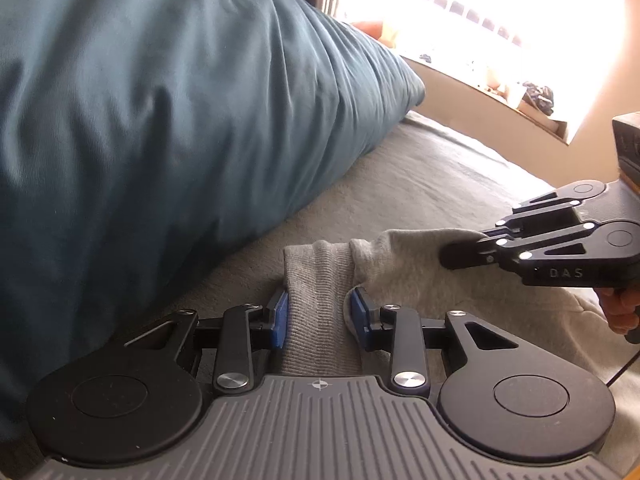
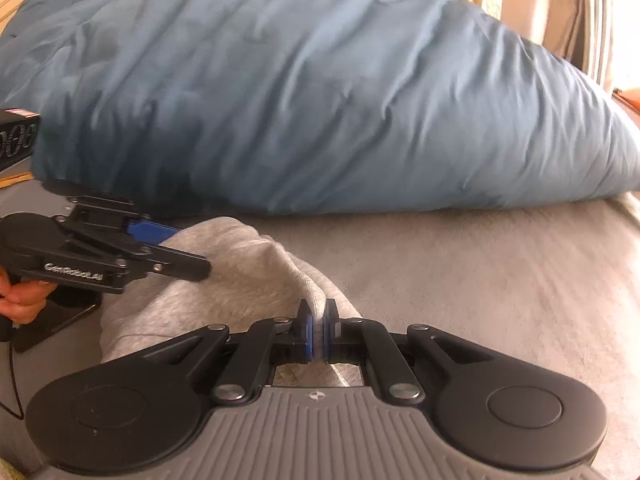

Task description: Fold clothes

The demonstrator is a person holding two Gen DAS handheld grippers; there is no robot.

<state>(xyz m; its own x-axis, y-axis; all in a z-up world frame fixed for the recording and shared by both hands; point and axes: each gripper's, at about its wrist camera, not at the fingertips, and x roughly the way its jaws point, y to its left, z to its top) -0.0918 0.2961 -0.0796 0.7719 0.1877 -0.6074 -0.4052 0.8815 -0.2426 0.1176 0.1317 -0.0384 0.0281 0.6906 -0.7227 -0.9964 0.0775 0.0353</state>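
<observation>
grip: right gripper (image 2: pixel 319 330) clenched on a thin pinch of the grey sweatshirt (image 2: pixel 248 280); left gripper (image 1: pixel 318 312) pads squeezing its ribbed cuff (image 1: pixel 316 280) | where: sweatshirt bunched on the grey bedsheet (image 2: pixel 480 280), just beside the blue duvet (image 2: pixel 320 100) | risk: imo that skinny right pinch could slip out if they pull apart, and the cuff grip looks loose-ish

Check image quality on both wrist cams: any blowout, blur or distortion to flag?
Left wrist view: the window is blown out to white, glare washing the right edge; fisheye bends the sill; the grey garment stays sharp. Right wrist view: light is even, only a small blown patch at the upper right; the blue duvet looks soft, and the left tongs are slightly blurred.
</observation>
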